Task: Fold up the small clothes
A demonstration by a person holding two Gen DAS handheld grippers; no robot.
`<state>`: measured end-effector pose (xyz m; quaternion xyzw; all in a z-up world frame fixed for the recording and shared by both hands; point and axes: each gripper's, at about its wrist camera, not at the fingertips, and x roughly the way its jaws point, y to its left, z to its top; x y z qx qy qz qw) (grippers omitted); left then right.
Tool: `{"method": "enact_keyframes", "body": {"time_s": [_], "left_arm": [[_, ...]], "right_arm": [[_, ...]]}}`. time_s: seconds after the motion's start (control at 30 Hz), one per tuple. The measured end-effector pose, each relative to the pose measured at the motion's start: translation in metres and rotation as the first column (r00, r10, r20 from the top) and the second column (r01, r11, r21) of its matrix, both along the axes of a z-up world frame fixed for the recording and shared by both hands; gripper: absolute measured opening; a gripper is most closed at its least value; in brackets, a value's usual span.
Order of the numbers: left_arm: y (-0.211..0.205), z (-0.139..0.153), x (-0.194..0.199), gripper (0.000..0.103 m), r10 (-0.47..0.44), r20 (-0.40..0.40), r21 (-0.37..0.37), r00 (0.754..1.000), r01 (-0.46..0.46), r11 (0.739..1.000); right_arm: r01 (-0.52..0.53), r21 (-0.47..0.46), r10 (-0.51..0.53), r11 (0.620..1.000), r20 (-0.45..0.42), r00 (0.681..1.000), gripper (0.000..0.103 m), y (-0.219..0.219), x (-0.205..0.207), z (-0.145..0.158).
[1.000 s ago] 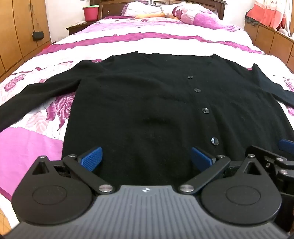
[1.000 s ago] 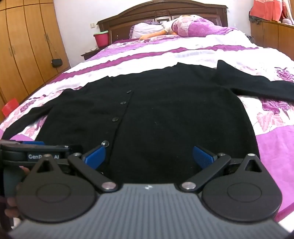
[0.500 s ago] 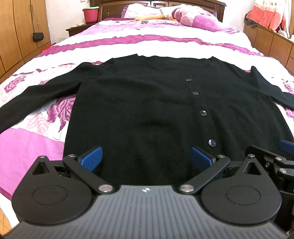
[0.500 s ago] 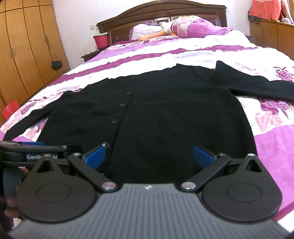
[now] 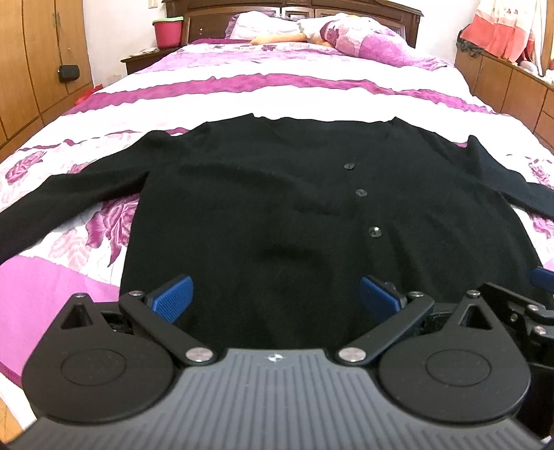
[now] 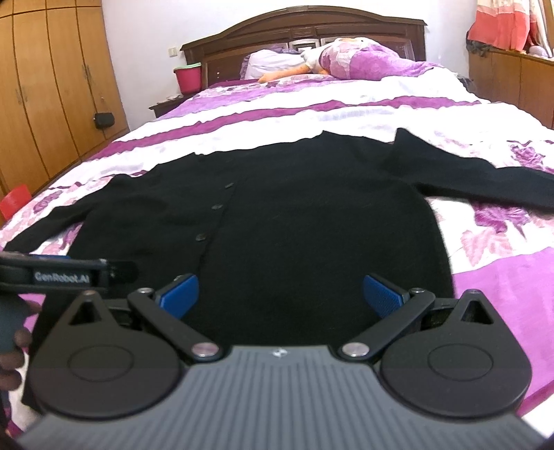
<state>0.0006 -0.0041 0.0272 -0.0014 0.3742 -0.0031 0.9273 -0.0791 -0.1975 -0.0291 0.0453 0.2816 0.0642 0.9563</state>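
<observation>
A black buttoned cardigan (image 5: 263, 194) lies flat and spread out on the bed, sleeves stretched to both sides; it also shows in the right wrist view (image 6: 311, 221). My left gripper (image 5: 275, 297) is open, its blue pads over the cardigan's near hem, left of the button line. My right gripper (image 6: 280, 294) is open over the hem, right of the button line. Neither holds anything. Part of the right gripper (image 5: 519, 304) shows at the edge of the left wrist view, and the left gripper (image 6: 62, 275) at the left of the right wrist view.
The bed has a pink, purple and white floral cover (image 5: 294, 86). Pillows (image 6: 360, 59) and a headboard (image 6: 304, 27) are at the far end. A red bucket (image 5: 168, 33) stands on a nightstand. Wooden wardrobes (image 6: 52, 104) line the left, cabinets (image 5: 502, 83) the right.
Both grippers have drawn back and risen a little from the cardigan, so more of the bed shows. The cardigan has not moved. Both stay open.
</observation>
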Motion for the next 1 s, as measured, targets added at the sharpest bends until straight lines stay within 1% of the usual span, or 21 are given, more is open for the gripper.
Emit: {"method": "enact_keyframes", "body": {"time_s": [0.17,0.37,0.53,0.63,0.73,0.9,1.0], "left_arm": [[-0.006,0.004,0.007,0.103,-0.004,-0.001,-0.007,1.000,0.004,1.000],[-0.016,0.009,0.019,0.103,0.002,0.007,-0.006,1.000,-0.002,1.000],[-0.025,0.011,0.038,0.103,0.028,0.011,0.002,1.000,-0.028,1.000],[-0.029,0.009,0.050,0.103,0.040,0.008,-0.001,0.999,-0.040,0.999],[-0.035,0.003,0.065,0.103,0.054,0.001,0.006,0.999,-0.054,0.999],[-0.041,-0.012,0.085,0.103,0.073,-0.038,0.028,0.997,-0.072,0.997],[-0.043,-0.023,0.095,0.103,0.077,-0.063,0.032,0.995,-0.075,0.997]], "right_arm": [[0.002,-0.007,-0.002,1.000,0.002,1.000,0.103,-0.019,0.001,0.005],[0.019,-0.038,-0.019,0.999,0.000,1.000,0.103,-0.049,0.007,0.010],[0.061,-0.009,-0.061,0.998,0.001,0.998,0.103,-0.090,0.025,0.010],[0.109,0.018,-0.109,0.994,-0.013,0.994,0.103,-0.118,0.040,0.009],[0.156,0.050,-0.155,0.986,-0.020,0.988,0.103,-0.147,0.054,0.007],[0.210,0.052,-0.208,0.976,-0.038,0.977,0.103,-0.186,0.081,0.000],[0.252,0.081,-0.248,0.964,-0.054,0.967,0.103,-0.209,0.096,-0.006]]}}
